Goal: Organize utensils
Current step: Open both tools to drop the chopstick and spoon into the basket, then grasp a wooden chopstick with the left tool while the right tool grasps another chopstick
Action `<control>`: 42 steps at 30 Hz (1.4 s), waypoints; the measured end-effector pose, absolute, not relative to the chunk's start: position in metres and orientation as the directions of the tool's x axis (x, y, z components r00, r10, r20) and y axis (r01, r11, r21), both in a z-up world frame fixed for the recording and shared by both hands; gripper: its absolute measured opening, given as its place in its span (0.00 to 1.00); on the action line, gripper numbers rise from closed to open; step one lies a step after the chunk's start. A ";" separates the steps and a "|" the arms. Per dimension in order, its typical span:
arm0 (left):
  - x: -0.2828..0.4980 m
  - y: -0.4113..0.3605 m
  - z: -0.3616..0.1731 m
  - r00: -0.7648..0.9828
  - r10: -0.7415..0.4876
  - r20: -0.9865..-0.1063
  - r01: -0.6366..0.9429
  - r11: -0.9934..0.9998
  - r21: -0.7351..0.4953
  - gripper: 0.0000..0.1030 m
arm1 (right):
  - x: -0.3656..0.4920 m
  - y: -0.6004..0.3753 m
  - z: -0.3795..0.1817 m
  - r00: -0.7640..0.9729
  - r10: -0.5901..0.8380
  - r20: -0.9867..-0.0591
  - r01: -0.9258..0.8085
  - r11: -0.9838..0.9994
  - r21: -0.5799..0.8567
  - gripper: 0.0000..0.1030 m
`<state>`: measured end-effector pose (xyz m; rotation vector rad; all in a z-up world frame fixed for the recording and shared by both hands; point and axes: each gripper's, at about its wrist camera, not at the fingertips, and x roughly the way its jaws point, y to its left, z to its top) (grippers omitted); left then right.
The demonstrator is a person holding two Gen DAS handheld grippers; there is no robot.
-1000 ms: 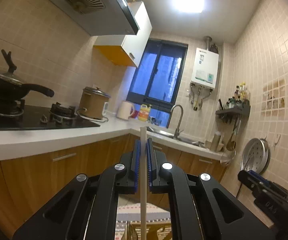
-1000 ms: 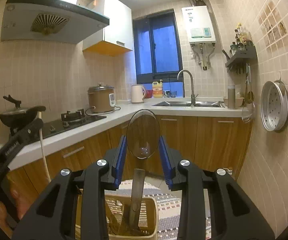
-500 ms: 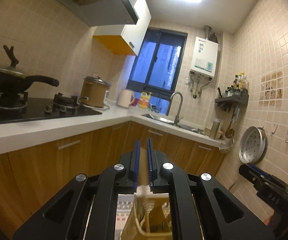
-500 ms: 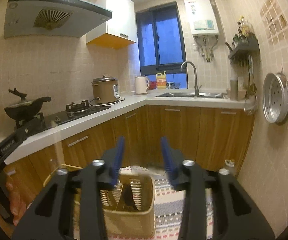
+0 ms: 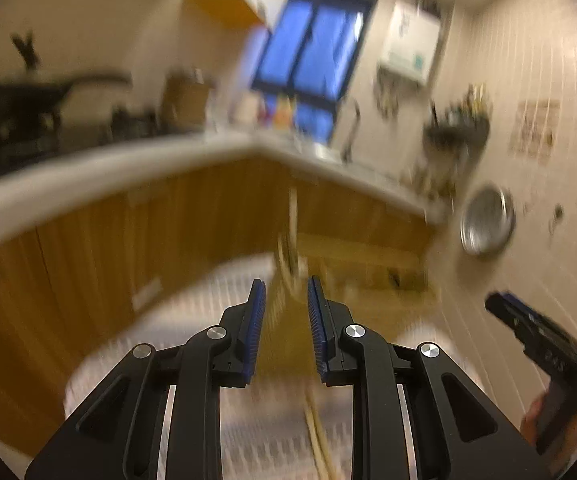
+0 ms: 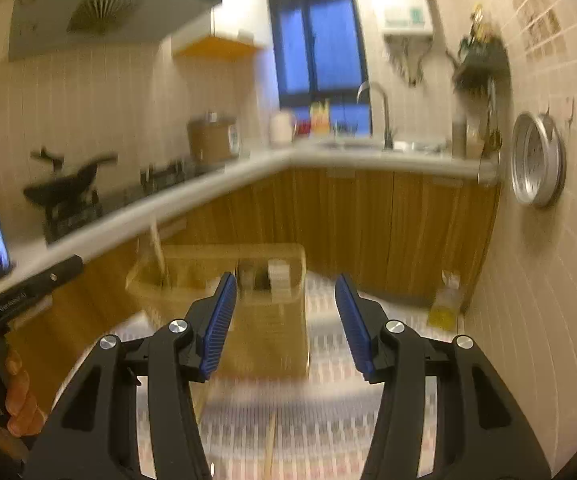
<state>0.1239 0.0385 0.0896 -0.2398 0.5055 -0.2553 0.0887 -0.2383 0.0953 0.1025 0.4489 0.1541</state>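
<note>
While both views were smeared by motion, your left gripper [image 5: 284, 292] had its blue-padded jaws opening, with nothing pinched between them; only the blurred side of the yellow utensil basket [image 5: 352, 276] showed through the gap. A pale chopstick-like stick [image 5: 293, 216] stood upright in the left end of that basket, just beyond the fingertips. Further right, your right gripper [image 6: 284, 296] was spread wide and empty, pointing down at the same basket [image 6: 276, 332], which sat on the patterned rug [image 6: 328, 412]. In its right-hand compartments a few utensil handles [image 6: 278, 274] stood upright, too blurred to name. A thin wooden stick [image 6: 269, 446] lay on the rug below the jaws. At the far right, a round metal tray [image 6: 536, 160] hung on the tiled wall.
</note>
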 end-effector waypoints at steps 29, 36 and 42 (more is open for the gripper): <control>0.139 -0.043 -0.032 0.505 -0.208 -0.838 0.307 0.950 -0.050 0.19 | 0.094 -0.225 0.010 0.577 0.224 -0.785 -0.152 0.974 0.165 0.46; 0.156 -0.059 -0.029 0.467 -0.180 -0.866 0.289 0.956 -0.042 0.15 | 0.114 -0.229 0.002 0.488 0.232 -0.841 -0.128 0.973 0.195 0.46; 0.157 -0.065 -0.029 0.472 -0.175 -0.864 0.298 0.954 -0.031 0.10 | 0.123 -0.226 -0.009 0.438 0.240 -0.866 -0.126 0.970 0.206 0.35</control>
